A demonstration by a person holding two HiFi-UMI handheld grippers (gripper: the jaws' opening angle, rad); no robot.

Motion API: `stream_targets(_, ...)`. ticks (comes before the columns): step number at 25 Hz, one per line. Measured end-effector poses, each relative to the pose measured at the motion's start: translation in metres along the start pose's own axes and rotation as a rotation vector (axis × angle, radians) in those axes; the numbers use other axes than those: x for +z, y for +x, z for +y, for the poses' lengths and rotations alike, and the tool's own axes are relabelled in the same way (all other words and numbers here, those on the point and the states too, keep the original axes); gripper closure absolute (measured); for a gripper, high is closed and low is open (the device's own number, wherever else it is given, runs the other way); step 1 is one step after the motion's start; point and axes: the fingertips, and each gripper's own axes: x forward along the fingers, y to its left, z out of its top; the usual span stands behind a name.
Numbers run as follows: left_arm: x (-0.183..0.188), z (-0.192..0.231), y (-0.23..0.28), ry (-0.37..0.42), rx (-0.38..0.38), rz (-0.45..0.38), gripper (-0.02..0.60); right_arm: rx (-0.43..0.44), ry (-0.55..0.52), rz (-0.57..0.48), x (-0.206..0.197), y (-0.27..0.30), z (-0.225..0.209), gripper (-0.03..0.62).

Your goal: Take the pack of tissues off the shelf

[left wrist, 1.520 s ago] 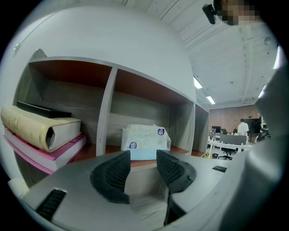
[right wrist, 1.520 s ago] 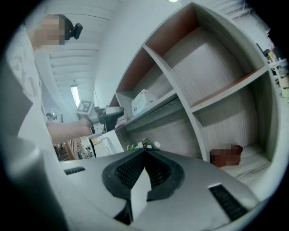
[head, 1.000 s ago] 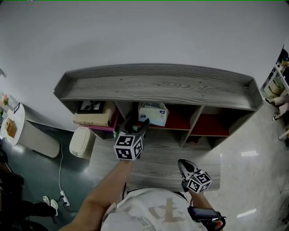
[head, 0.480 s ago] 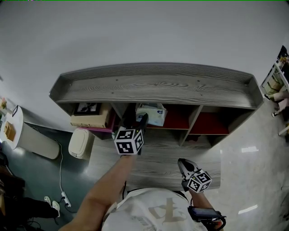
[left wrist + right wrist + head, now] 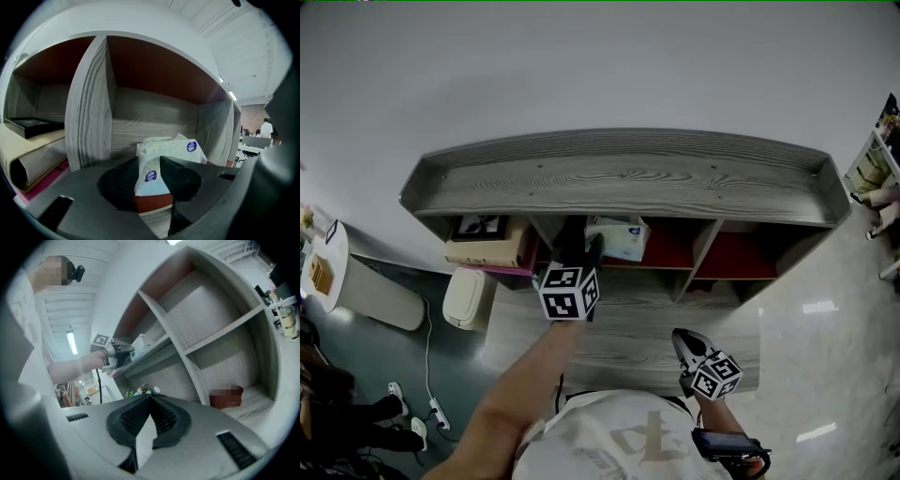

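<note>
The pack of tissues (image 5: 617,236), white with blue round marks (image 5: 165,152), lies in the middle compartment of the grey wooden shelf (image 5: 619,173). My left gripper (image 5: 587,247) reaches into that compartment. Its jaws have just been closing, and in the left gripper view (image 5: 150,163) both pads press on the near end of the pack. The pack still rests on the red compartment floor. My right gripper (image 5: 679,336) hangs low near my body, away from the shelf, jaws shut with nothing in them (image 5: 150,397). It looks up at the left gripper (image 5: 117,352) and the pack (image 5: 140,341).
A flat box with a black item on top (image 5: 487,239) fills the left compartment, behind the upright divider (image 5: 89,103). A white bin (image 5: 469,295) stands on the floor at the shelf's left, near a cable and power strip (image 5: 427,375). The right compartments (image 5: 745,262) look bare.
The left gripper has pushed a little further into the middle compartment and its jaws have closed onto the near end of the tissue pack. The right gripper has stayed put.
</note>
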Motion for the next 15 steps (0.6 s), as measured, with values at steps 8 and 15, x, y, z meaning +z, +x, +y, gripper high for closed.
stream_targets(8,-0.002,-0.005,-0.001,0.026,-0.031,-0.002,0.506,0.006,0.007,0.001,-0.001,0.005,-0.001,0.589)
stream_targets(15,-0.003,-0.012,-0.003,0.042,-0.063,-0.01,0.547,0.006,0.008,0.004,-0.001,0.006,0.0,0.589)
